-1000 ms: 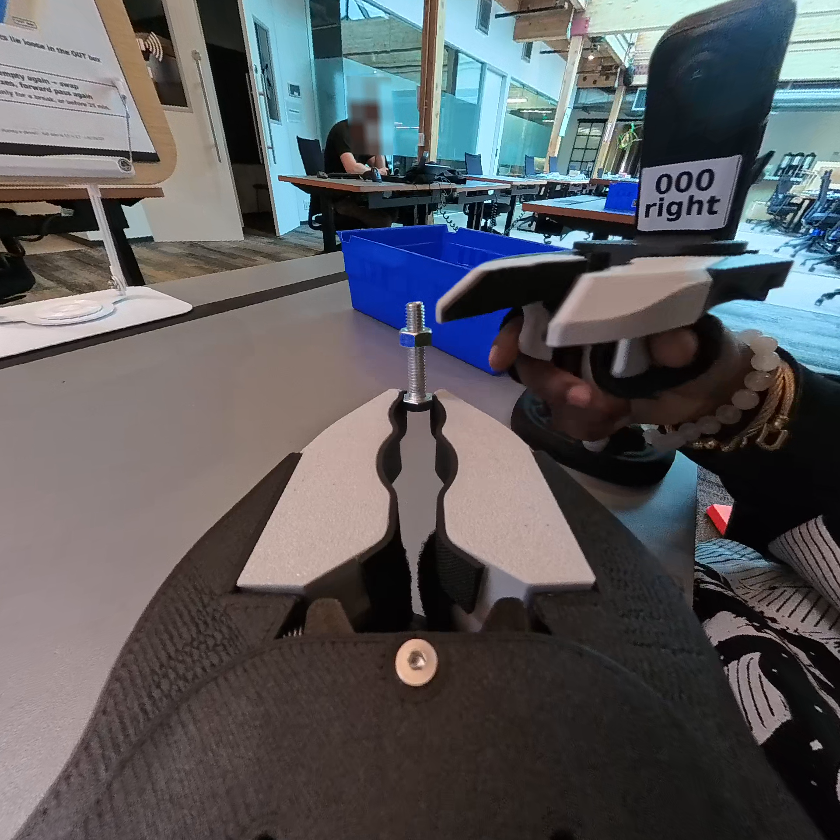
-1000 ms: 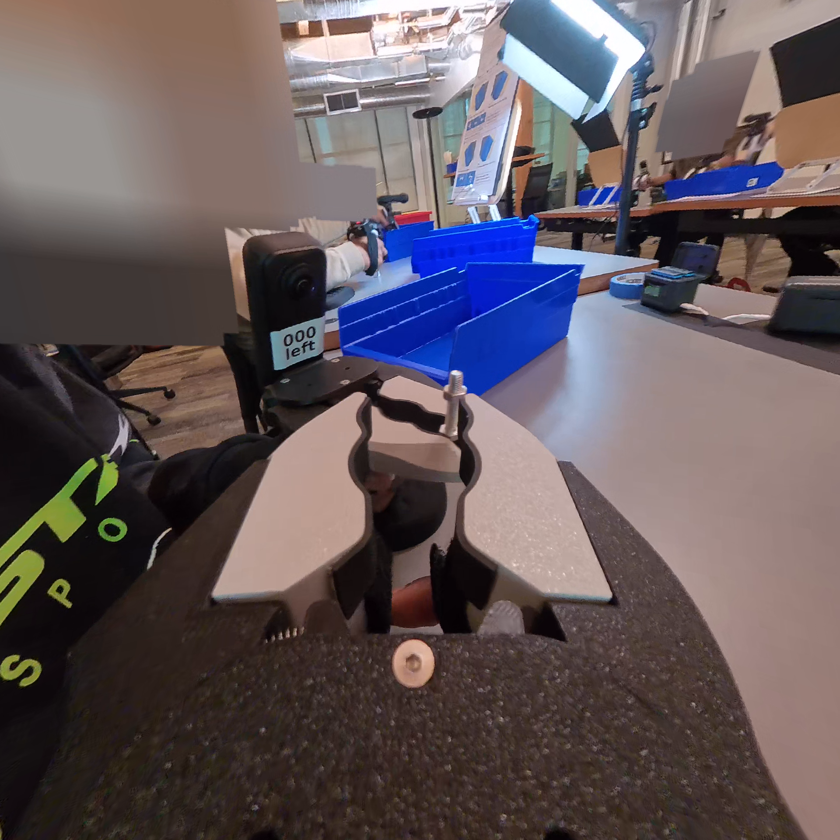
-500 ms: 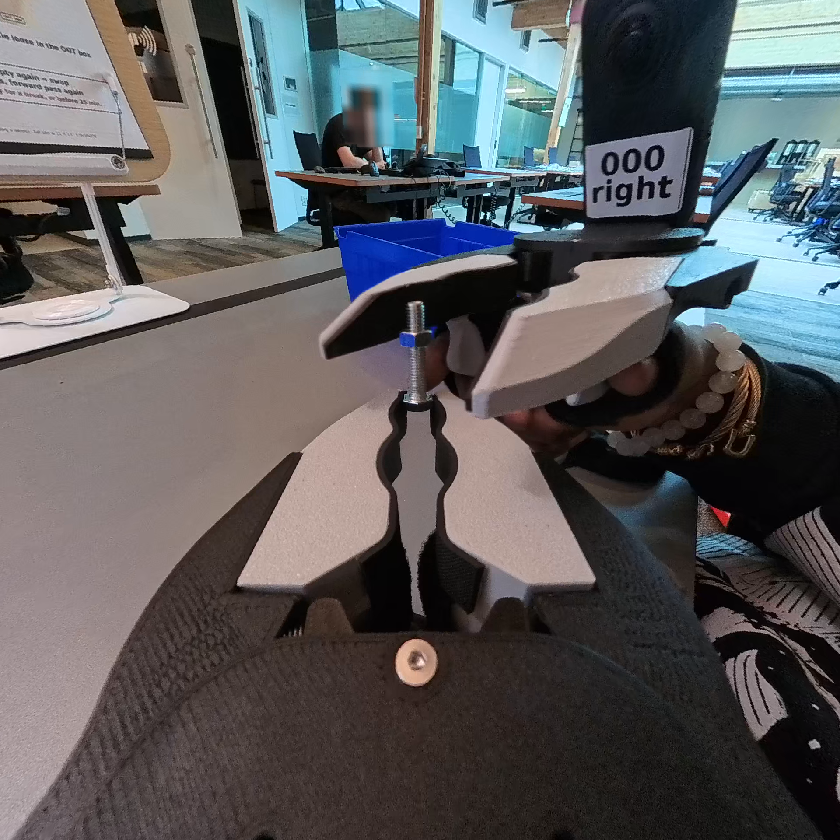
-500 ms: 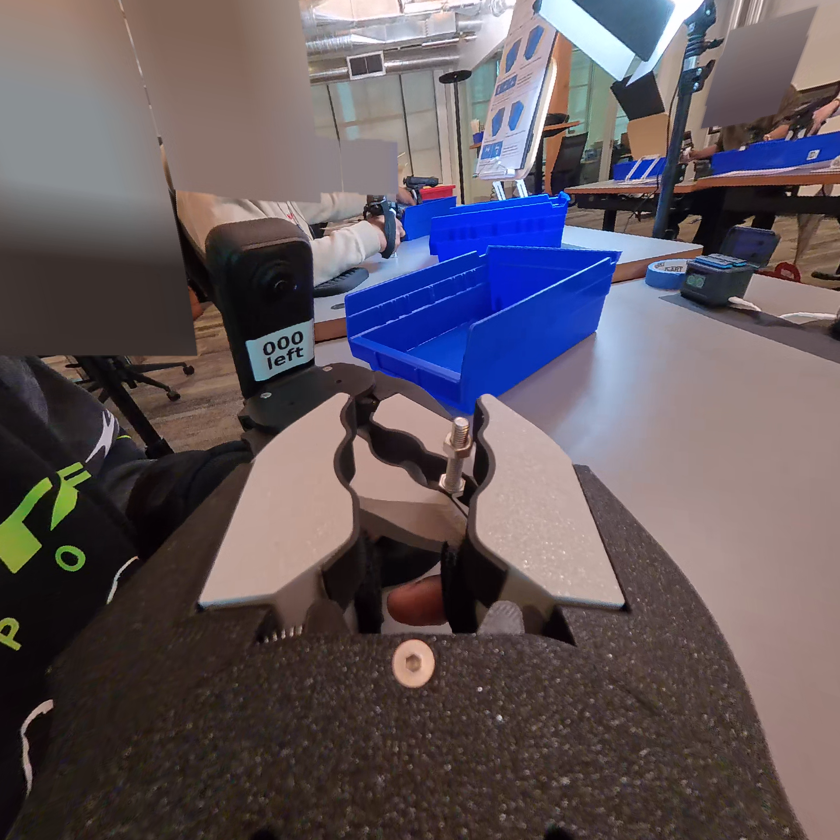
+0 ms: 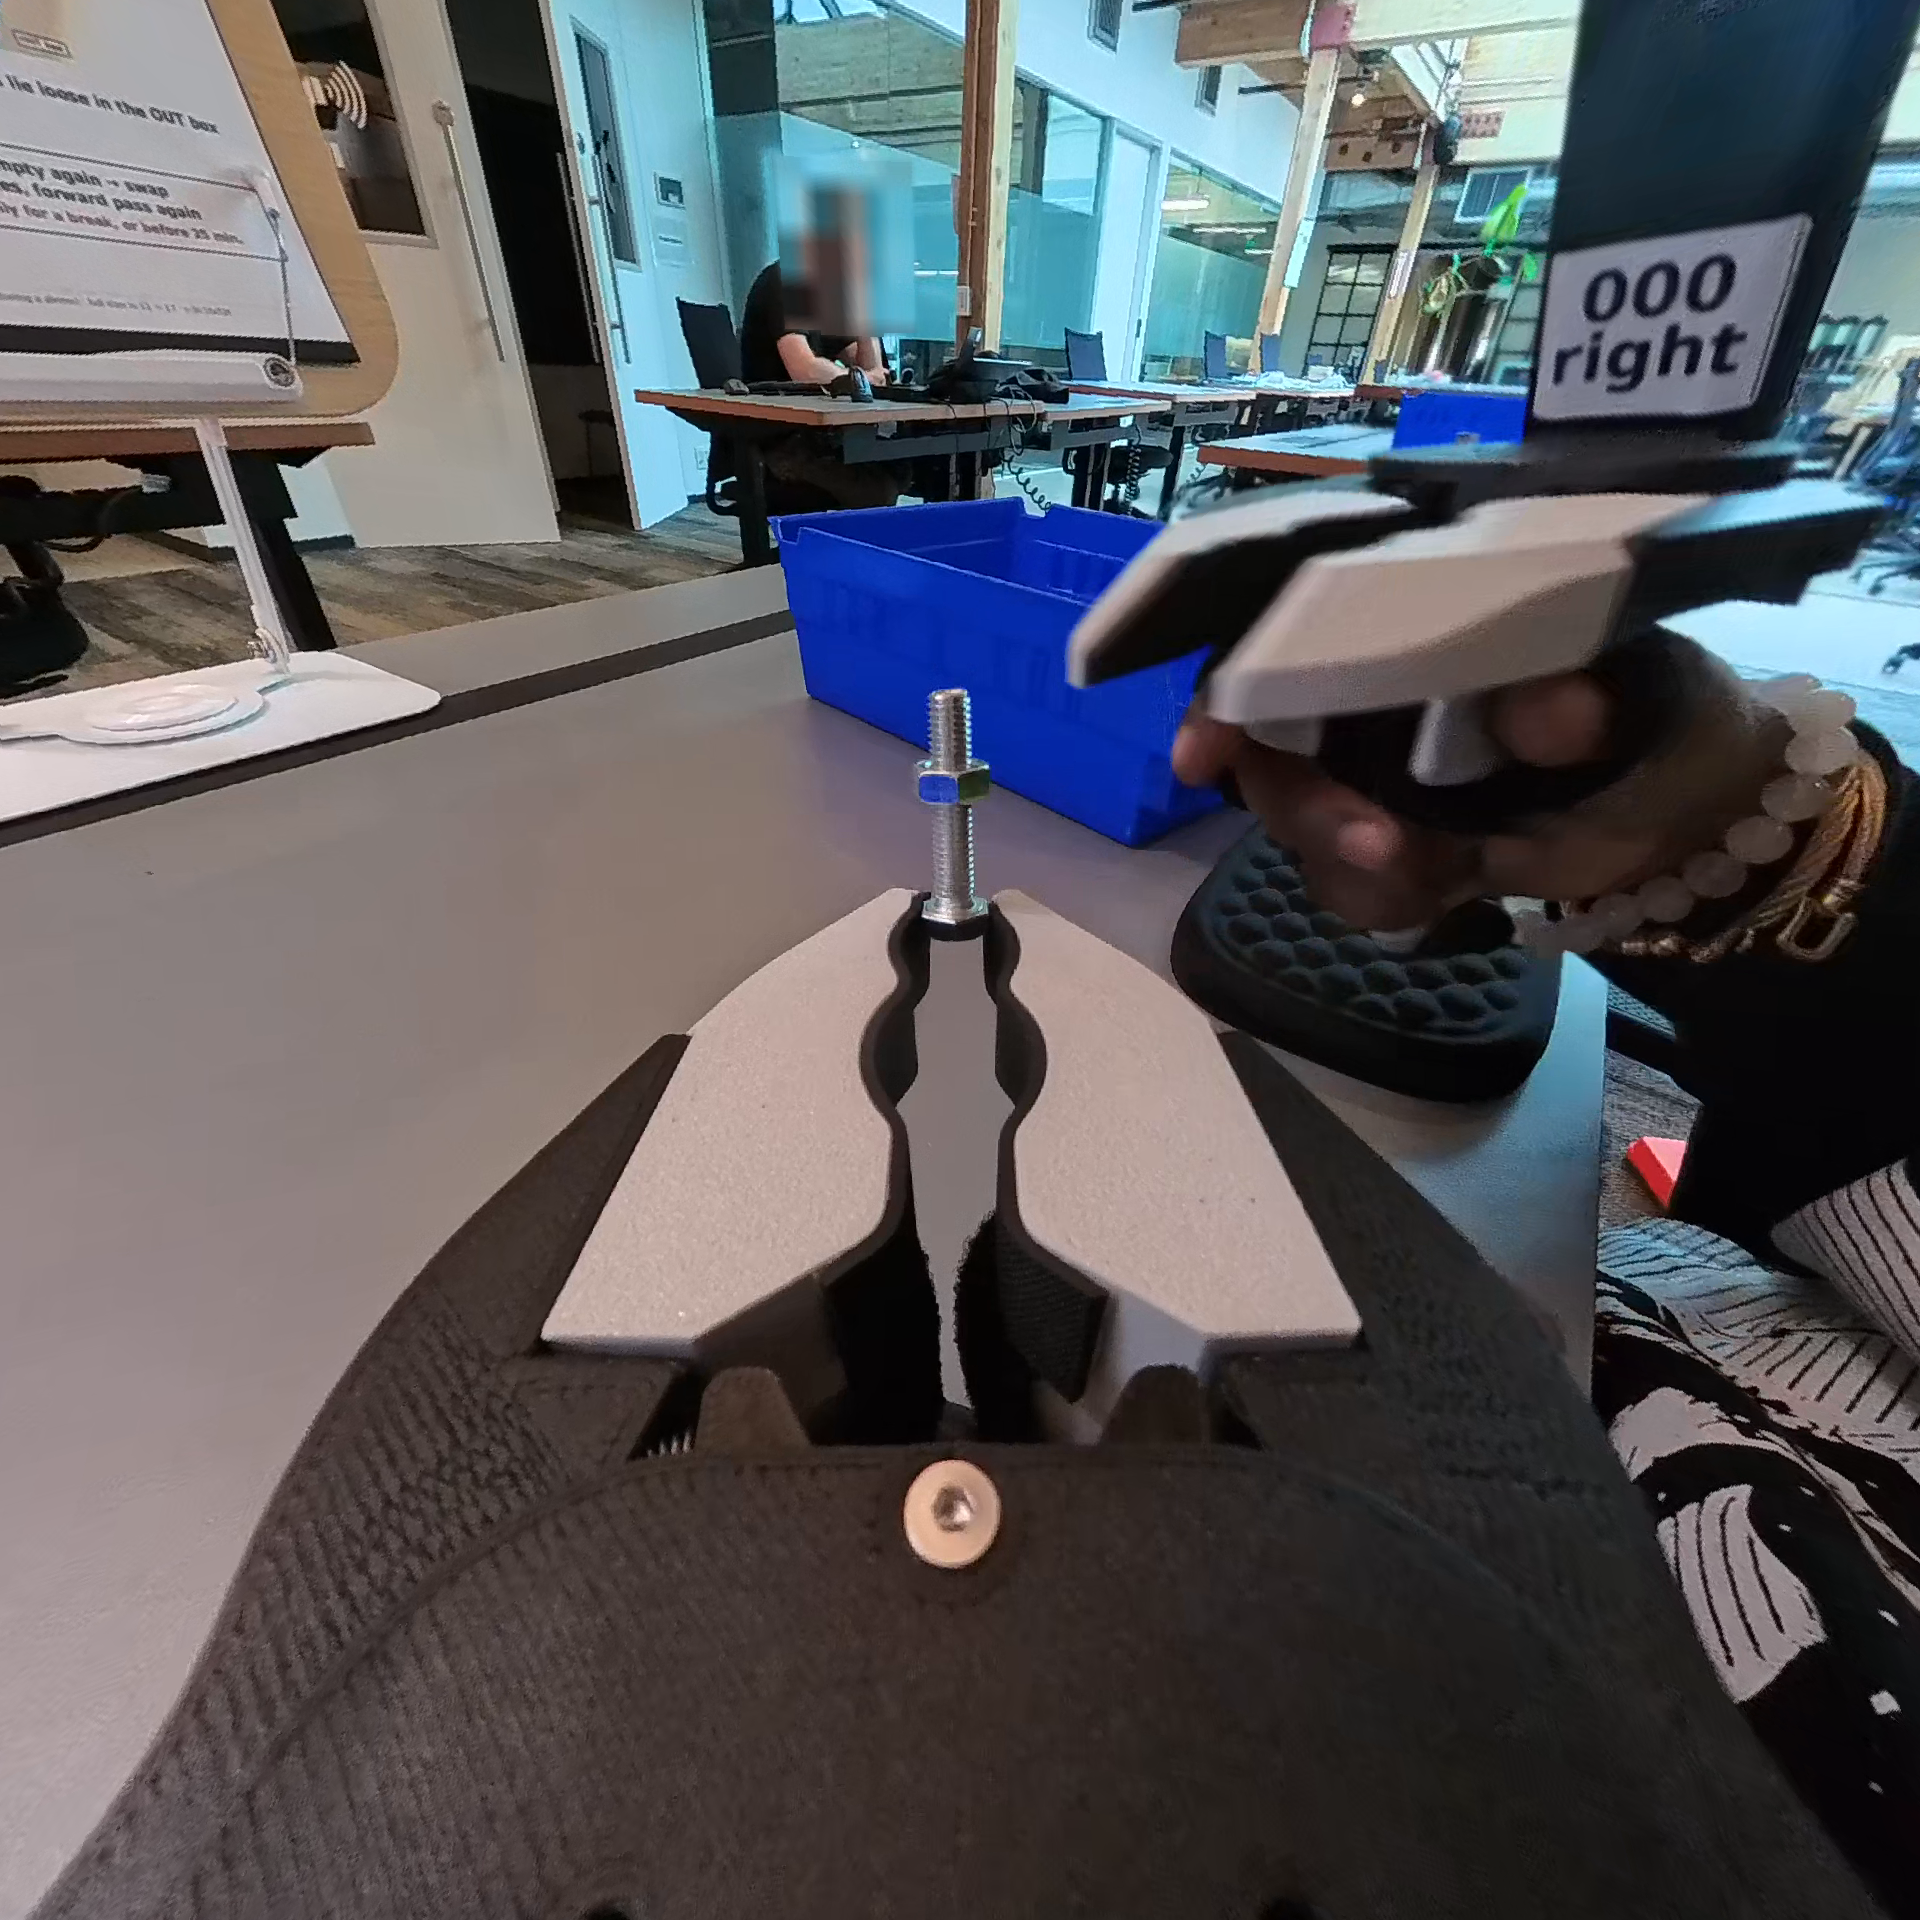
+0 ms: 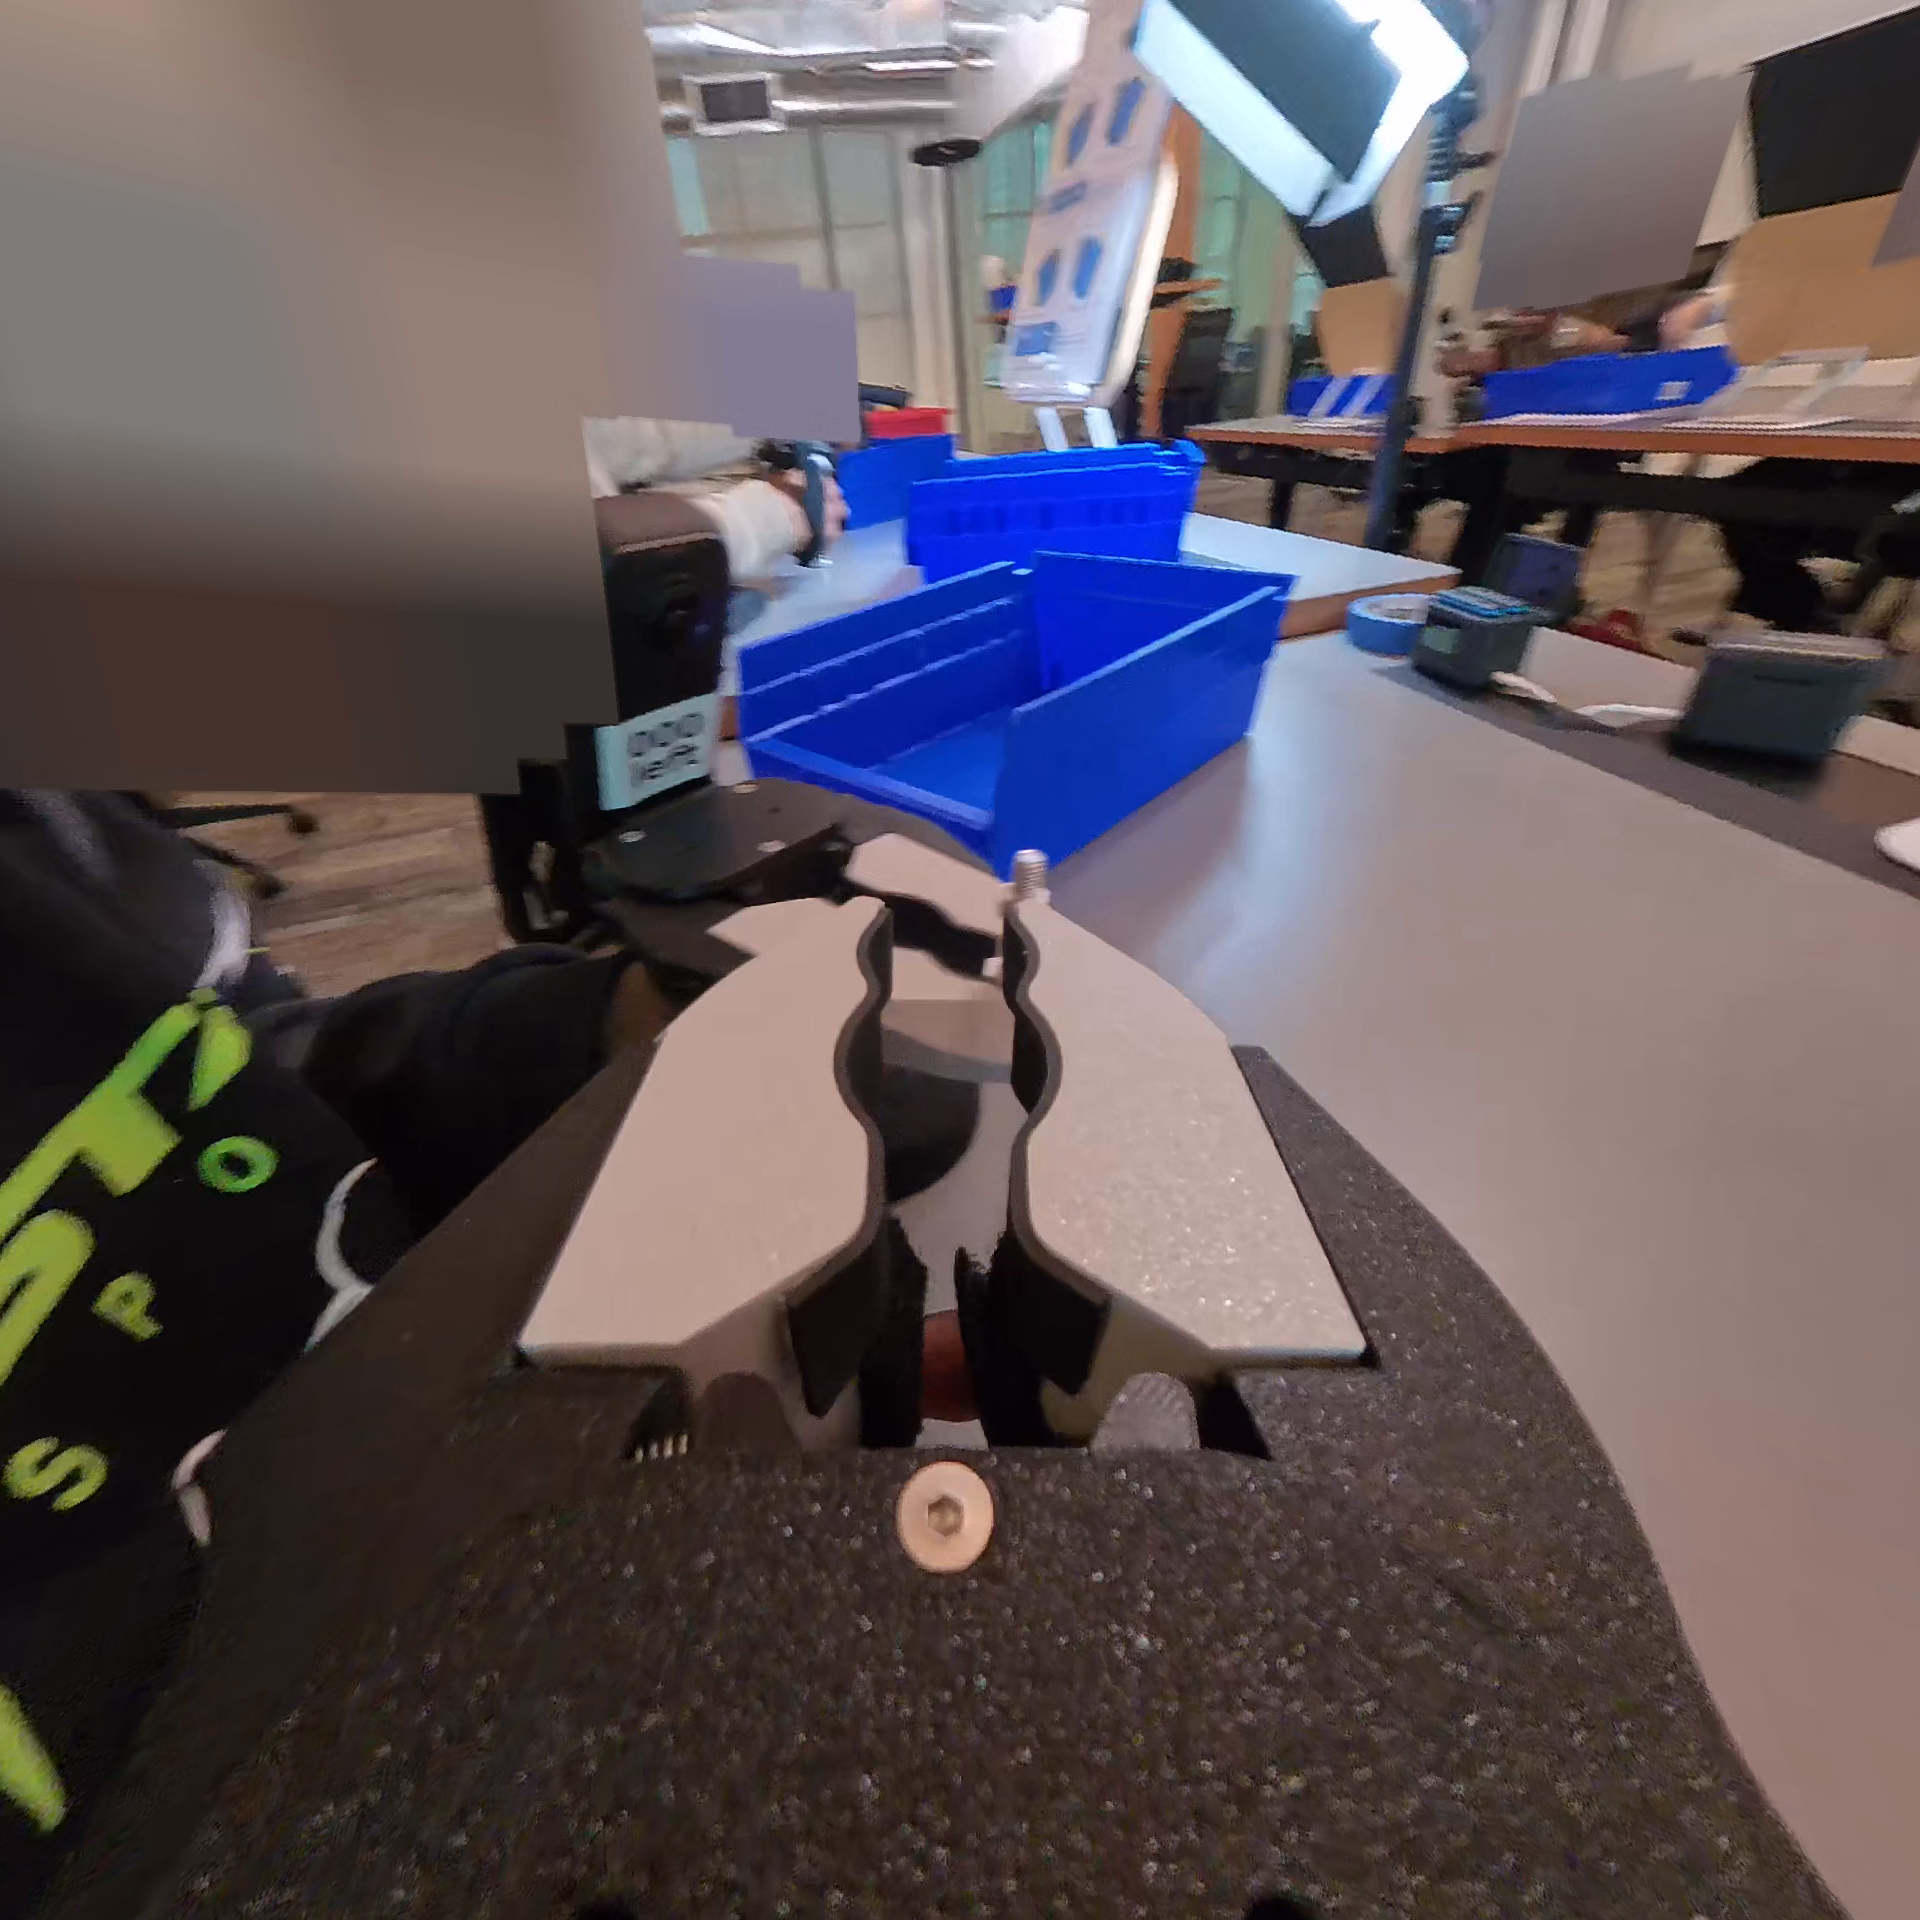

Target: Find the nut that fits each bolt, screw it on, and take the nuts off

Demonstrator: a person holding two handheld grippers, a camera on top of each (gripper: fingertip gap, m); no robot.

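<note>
My left gripper point(image 5: 954, 920) is shut on the hex head of a silver bolt point(image 5: 951, 842) and holds it upright above the grey table point(image 5: 416, 987). A silver nut point(image 5: 951, 781) sits on the thread, a little below the top. My right gripper point(image 5: 1148, 675) hangs to the right of the bolt and above it, apart from it. Its jaws stand narrowly apart with nothing between them. In the right wrist view my right gripper point(image 6: 945, 925) shows the same bare gap. The bolt's tip point(image 6: 1029, 871) and the left gripper's fingers point(image 6: 914, 868) lie just beyond it.
A blue bin point(image 5: 935, 613) stands behind the bolt and also shows in the right wrist view point(image 6: 1132, 727). A black dimpled pad point(image 5: 1351, 997) lies under the right hand. A white stand base point(image 5: 187, 717) sits far left. A tape roll point(image 6: 1387, 623) and small devices point(image 6: 1787, 707) lie far right. There is about 5 cm between the tips of the two grippers.
The right gripper came over the bolt with wide jaws around the nut, then drew back to the right and narrowed its jaws on nothing. The nut stays on the bolt. The left gripper held still.
</note>
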